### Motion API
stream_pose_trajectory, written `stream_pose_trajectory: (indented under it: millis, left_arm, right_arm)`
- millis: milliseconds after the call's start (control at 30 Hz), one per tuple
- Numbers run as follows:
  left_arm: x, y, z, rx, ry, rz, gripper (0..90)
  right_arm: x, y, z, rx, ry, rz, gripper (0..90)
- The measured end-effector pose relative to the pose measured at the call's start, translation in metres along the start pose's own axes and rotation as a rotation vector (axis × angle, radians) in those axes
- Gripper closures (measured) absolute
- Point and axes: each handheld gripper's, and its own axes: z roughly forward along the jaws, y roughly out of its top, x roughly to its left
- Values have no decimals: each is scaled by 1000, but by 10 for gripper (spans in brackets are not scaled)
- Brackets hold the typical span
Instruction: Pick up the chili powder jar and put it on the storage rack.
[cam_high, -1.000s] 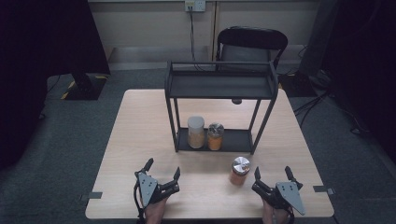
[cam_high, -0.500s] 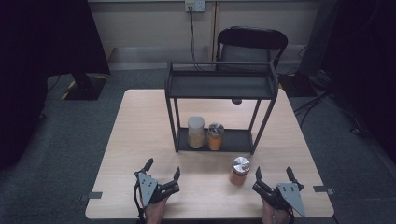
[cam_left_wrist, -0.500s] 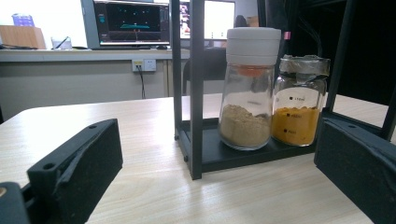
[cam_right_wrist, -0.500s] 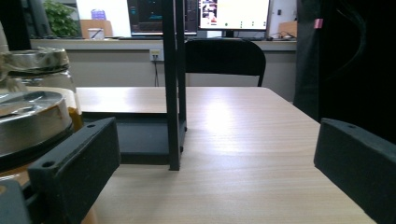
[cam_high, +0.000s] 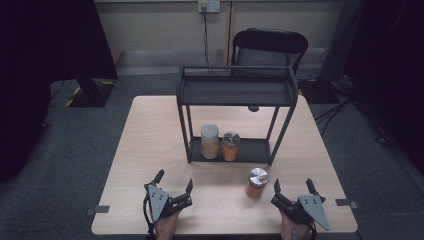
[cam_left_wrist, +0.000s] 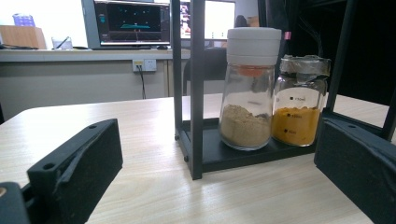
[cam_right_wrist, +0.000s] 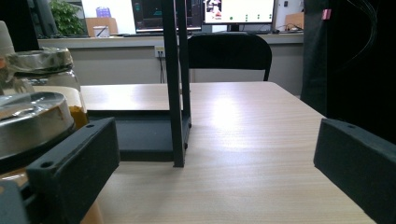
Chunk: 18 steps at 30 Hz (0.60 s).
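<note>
A black two-tier rack (cam_high: 235, 92) stands on the wooden table (cam_high: 150, 130). On its lower shelf a white-capped jar (cam_high: 210, 141) (cam_left_wrist: 247, 88) of tan powder stands beside a foil-capped jar (cam_high: 230, 146) (cam_left_wrist: 299, 100) of orange powder. A metal-lidded jar (cam_high: 256, 182) (cam_right_wrist: 28, 126) stands on the table in front of the rack. My left gripper (cam_high: 174, 182) (cam_left_wrist: 215, 168) rests open near the front edge, left of the rack. My right gripper (cam_high: 293, 186) (cam_right_wrist: 219, 163) rests open just right of the metal-lidded jar. Neither holds anything.
A black chair (cam_high: 270, 45) stands behind the table. The rack's top shelf (cam_high: 235, 91) holds nothing. Its front right post (cam_right_wrist: 175, 84) rises ahead in the right gripper view. Bare tabletop lies to the left of the rack and along the front edge.
</note>
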Motion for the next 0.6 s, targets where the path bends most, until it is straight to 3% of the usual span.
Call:
stream_pose_trajectory:
  millis: [433,600]
  left_arm:
    - [0,0,0,0,1,0,5]
    - [0,0,0,0,0,0,5]
  right_arm:
    - [-2,8,-9,-32,11,11,0]
    - [1,10,-12,-59,20,-17,0]
